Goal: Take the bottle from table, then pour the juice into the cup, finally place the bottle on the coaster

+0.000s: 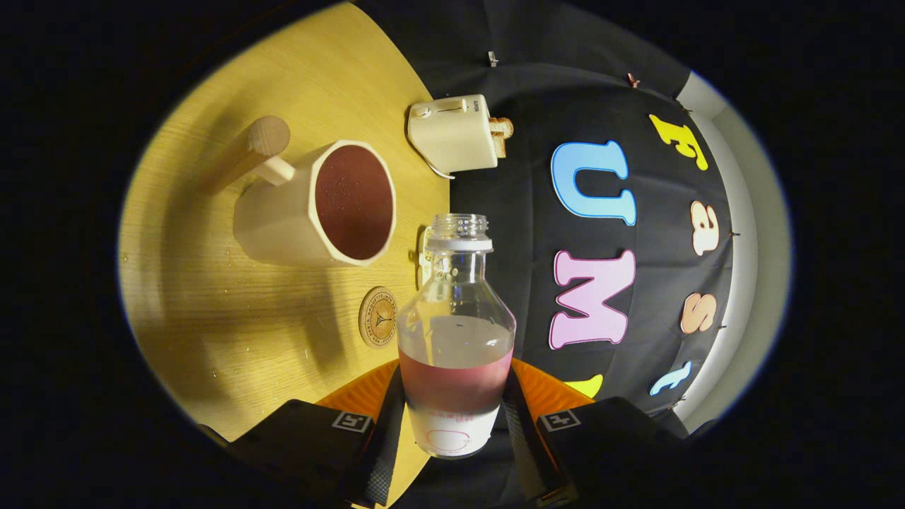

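The claw (454, 417) gripped the uncapped bottle (456, 332) on both sides. The cup (332, 205) already held juice. The coaster (378, 317) lay bare, so placing remained.

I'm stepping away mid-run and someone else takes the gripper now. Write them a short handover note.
Gripper: jaws shut on the bottle, cap off, held clear of the table, some red juice left in it.
Cup: ahead on the table, red juice in it.
Coaster: bare, between cup and bottle.
Done: pickup; pour looks done.
Left: set the bottle on the coaster and release.
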### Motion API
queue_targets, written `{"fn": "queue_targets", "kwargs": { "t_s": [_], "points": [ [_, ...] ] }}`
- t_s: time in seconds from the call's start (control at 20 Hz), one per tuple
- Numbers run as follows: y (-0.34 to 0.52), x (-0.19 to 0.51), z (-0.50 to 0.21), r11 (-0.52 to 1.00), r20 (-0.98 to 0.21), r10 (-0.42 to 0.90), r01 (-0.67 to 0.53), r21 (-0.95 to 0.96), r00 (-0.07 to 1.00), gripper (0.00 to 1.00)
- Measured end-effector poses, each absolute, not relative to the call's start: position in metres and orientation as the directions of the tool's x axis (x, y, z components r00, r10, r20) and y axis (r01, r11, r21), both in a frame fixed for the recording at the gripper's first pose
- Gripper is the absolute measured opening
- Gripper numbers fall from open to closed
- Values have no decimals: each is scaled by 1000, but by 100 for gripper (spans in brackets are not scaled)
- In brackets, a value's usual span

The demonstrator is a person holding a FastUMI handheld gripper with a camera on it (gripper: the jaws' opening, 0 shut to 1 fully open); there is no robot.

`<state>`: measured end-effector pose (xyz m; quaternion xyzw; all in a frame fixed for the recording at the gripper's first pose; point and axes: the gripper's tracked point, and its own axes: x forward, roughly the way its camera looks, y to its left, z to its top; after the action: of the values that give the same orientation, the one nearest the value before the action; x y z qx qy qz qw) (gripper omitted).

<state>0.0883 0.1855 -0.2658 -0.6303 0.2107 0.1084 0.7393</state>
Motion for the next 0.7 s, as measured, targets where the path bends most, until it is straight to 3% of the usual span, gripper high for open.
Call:
{"fn": "queue_targets", "kwargs": {
  "t_s": [0.7],
  "points": [
    [185, 92, -269, -6, -442, -105, -445, -895, 891, 71]
  ]
}}
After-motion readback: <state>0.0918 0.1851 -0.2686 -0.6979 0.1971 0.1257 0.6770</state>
